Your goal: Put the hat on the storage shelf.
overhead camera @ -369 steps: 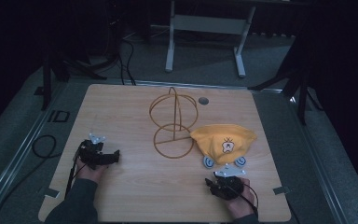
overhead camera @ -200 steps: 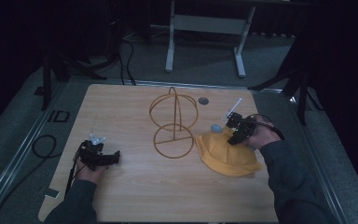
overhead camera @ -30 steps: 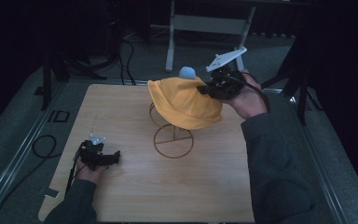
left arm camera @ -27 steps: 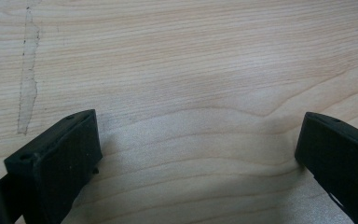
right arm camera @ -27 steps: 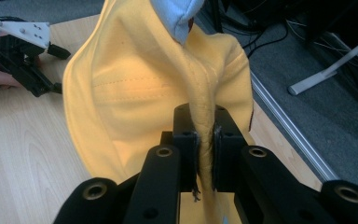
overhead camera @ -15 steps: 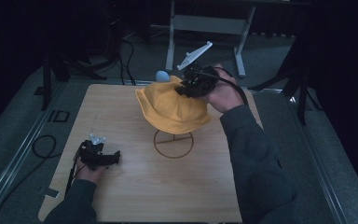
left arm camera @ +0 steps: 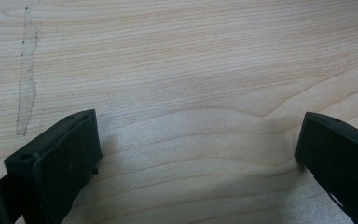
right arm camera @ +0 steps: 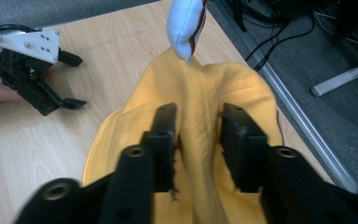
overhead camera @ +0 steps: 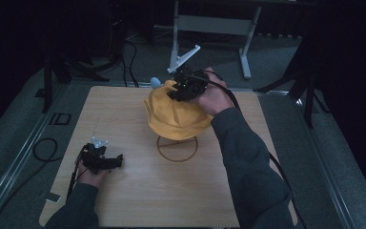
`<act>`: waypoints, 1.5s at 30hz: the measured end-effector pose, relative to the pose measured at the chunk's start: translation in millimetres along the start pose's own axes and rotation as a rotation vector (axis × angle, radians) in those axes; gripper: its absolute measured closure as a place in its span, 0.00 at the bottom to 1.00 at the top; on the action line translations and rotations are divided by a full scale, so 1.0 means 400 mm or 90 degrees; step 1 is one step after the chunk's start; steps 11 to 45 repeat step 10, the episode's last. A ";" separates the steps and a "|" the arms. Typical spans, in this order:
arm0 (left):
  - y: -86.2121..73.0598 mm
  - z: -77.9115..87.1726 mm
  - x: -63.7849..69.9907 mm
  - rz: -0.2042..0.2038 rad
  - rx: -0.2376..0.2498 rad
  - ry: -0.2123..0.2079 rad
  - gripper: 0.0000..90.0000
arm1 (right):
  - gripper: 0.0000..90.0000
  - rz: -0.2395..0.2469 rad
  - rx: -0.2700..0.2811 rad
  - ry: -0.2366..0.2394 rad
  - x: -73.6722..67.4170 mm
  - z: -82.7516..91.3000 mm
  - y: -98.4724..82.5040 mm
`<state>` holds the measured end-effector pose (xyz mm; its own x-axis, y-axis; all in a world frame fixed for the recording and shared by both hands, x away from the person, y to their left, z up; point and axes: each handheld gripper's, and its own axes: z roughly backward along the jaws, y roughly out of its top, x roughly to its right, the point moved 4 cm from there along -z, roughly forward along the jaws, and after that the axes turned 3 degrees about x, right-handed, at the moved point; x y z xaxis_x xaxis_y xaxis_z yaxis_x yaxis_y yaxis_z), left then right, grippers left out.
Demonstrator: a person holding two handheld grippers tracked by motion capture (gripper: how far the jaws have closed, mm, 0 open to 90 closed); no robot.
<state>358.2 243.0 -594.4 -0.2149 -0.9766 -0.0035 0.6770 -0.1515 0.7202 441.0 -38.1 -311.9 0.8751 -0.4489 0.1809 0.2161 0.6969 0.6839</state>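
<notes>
high view: one wooden table (overhead camera: pixel 138 191), light grain. item: yellow hat (overhead camera: pixel 176 114) with a pale blue ear (overhead camera: pixel 156 82) at its far top, draped over a wire stand, whose ring base (overhead camera: pixel 177 148) lies on the table beneath the brim. item: right gripper (overhead camera: pixel 183 88), resting on the crown of the hat, held by a hand (overhead camera: pixel 214 98) with a dark sleeve reaching in from the lower right. item: left gripper (overhead camera: pixel 109 161), low on the table near the left front, well apart from the hat. right gripper view: black fingers (right arm camera: pixel 163 135) stand either side of a raised ridge of yellow fabric; the jaws have just been opening and now sit loosely about the fold, a small gap on each side, no visible pinch. pale blue ear (right arm camera: pixel 186 23) stands up beyond the ridge; left gripper (right arm camera: pixel 70 79) lies farther off on the table (right arm camera: pixel 37 140). left gripper view: fingers (left arm camera: pixel 56 158) spread wide, bare table (left arm camera: pixel 191 70) between them, nothing held.
</notes>
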 end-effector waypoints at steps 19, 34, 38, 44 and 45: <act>0.000 -0.001 0.000 0.001 0.002 0.001 0.00 | 0.37 -0.044 0.031 -0.074 0.031 0.065 -0.004; 0.000 -0.001 0.000 0.001 0.002 0.001 0.00 | 0.37 -0.044 0.031 -0.074 0.031 0.065 -0.004; 0.000 -0.001 0.000 0.001 0.002 0.001 0.00 | 0.37 -0.044 0.031 -0.074 0.031 0.065 -0.004; 0.000 -0.001 0.000 0.001 0.002 0.001 0.00 | 0.37 -0.044 0.031 -0.074 0.031 0.065 -0.004; 0.000 -0.001 0.000 0.001 0.002 0.001 0.00 | 0.37 -0.044 0.031 -0.074 0.031 0.065 -0.004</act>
